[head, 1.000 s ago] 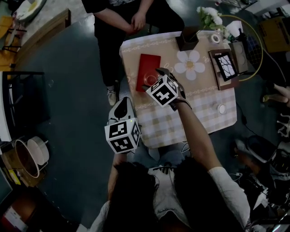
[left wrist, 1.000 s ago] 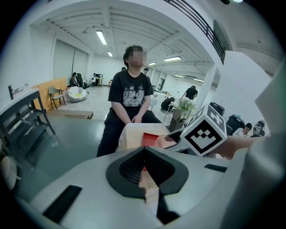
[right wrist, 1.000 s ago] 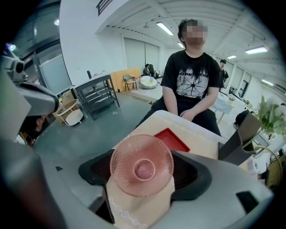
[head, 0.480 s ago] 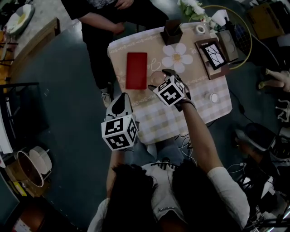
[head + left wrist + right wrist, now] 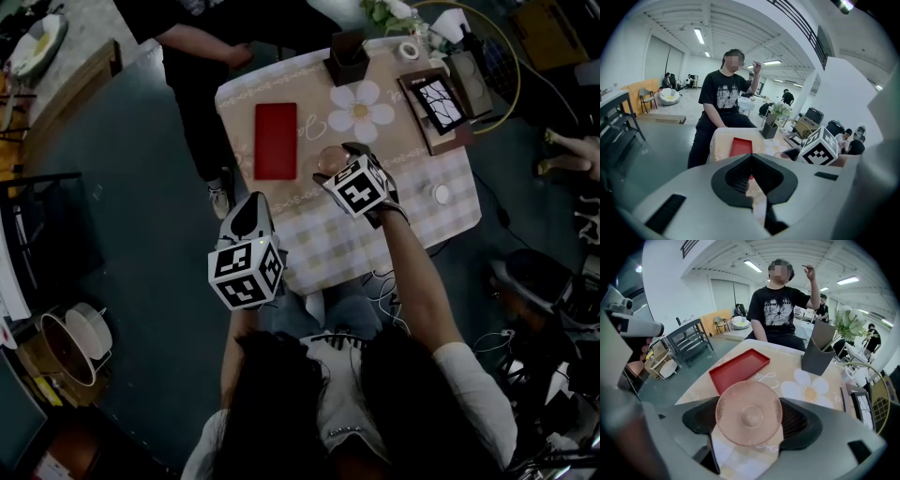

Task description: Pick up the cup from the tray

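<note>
**Checked cloth on the table (image 5: 319, 258), cup (image 5: 327, 159) held off the tray (image 5: 276, 141)**

Nearest, the left gripper (image 5: 751, 161) hangs off the table's near left corner, its jaws pressed together with nothing between them. Farther in, the right gripper (image 5: 749, 420) clamps the pink glass cup by its sides. The cup's round end faces that gripper's camera, and it sits over the cloth just right of the red tray. Beyond lie a white flower mat (image 5: 360, 111) and a dark holder (image 5: 347, 58). A person in a black shirt (image 5: 780, 310) sits at the far edge.
</note>
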{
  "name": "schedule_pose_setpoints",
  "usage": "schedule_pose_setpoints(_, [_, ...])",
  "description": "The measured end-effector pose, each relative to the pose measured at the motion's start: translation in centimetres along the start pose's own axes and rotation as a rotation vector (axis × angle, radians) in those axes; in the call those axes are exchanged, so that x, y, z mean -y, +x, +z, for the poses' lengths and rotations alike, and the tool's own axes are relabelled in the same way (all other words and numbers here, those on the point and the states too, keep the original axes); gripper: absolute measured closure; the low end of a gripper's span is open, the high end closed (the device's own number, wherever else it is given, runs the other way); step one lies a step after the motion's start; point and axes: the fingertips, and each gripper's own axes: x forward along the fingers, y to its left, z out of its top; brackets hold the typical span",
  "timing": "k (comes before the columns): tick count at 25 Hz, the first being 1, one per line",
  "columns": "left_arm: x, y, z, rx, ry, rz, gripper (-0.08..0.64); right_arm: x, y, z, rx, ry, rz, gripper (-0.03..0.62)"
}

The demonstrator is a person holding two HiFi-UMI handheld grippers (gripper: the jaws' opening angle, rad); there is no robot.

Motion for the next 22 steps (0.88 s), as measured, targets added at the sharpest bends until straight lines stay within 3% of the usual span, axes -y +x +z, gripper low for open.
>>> schedule_pose_setpoints(8, [0.5, -0.3, -0.9, -0.008, -0.014, -0.004, 0.554, -0.6, -0.3, 0.2, 0.012, -0.025, 0.032, 0.192])
schedule_pose_setpoints(13, [0.4, -0.8, -1.1, -0.002, -0.029, 0.001, 0.554, -0.6, -1.5, 0.3, 0.029, -0.074, -0.001, 0.192])
schedule_pose_setpoints(15, [0.5, -1.1, -1.3, -0.006, -0.038, 0.01, 0.554, -1.0, -2.8, 0.9, 0.086, -0.019, 0.015, 0.192])
schedule_pose_setpoints(19, [0.7, -1.8, -1.3, -0.004, -0.043, 0.014, 0.554, -1.4, -6.4, 1.6, 0.271, 0.217, 0.037, 0.192])
schedule_pose_setpoints(22, [1.4, -2.5, -0.4, 0.023, -0.039, -0.031, 0.554, -1.3, -8.7, 1.7, 0.317, 0.283, 0.029, 0.193])
